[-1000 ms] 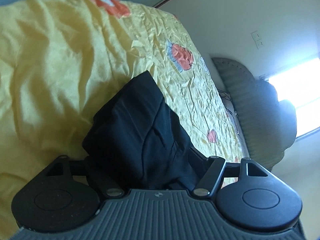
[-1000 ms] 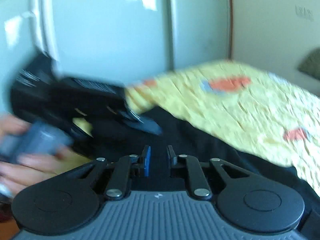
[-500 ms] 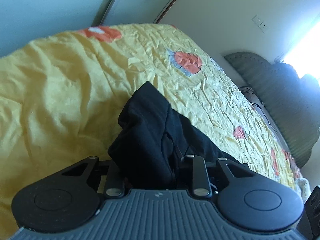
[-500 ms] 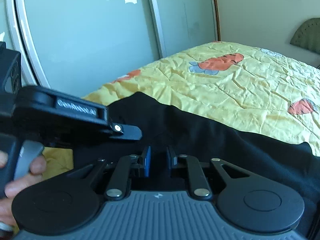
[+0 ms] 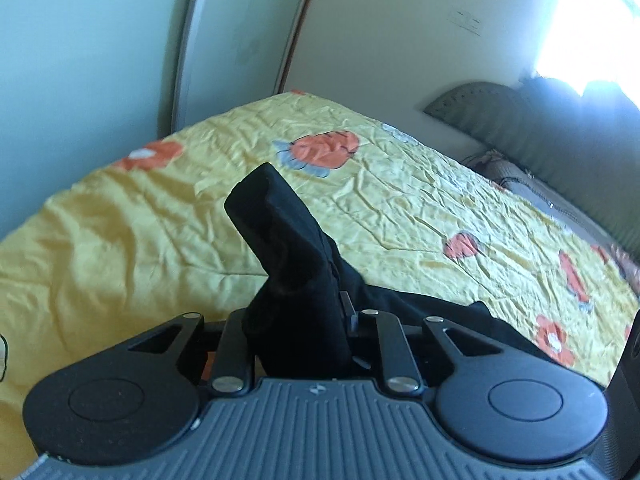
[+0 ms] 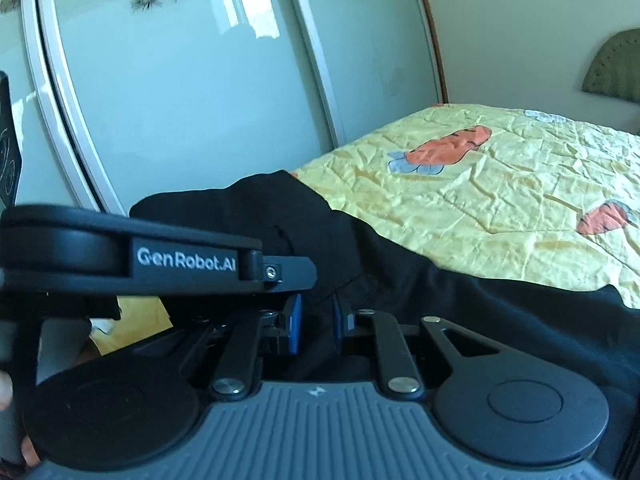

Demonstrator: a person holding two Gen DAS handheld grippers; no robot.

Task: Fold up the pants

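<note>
Your left gripper point(image 5: 298, 316) is clamped on a bunched corner of the black pants point(image 5: 288, 240); your right gripper point(image 6: 316, 322) pinches their edge just beside it. Raise both evenly so the pants, trailing across the yellow bedspread point(image 5: 400, 208), hang without twisting.
</note>
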